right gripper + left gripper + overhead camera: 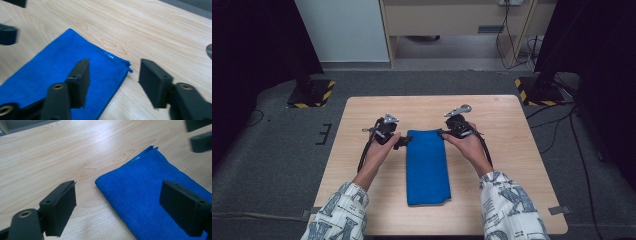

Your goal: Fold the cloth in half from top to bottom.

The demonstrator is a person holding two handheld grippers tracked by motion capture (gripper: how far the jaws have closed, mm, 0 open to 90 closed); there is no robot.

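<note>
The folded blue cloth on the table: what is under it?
The folded blue microfibre cloth lies flat on the light wooden table, whose bare wood shows all around it. Whether anything lies beneath or between its folds cannot be seen, because the cloth covers that.

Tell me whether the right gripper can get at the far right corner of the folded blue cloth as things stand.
Probably yes. The right gripper has its jaws open astride that corner of the folded blue cloth, with nothing between them but the bare wooden table. The left gripper stays at the opposite edge.
</note>
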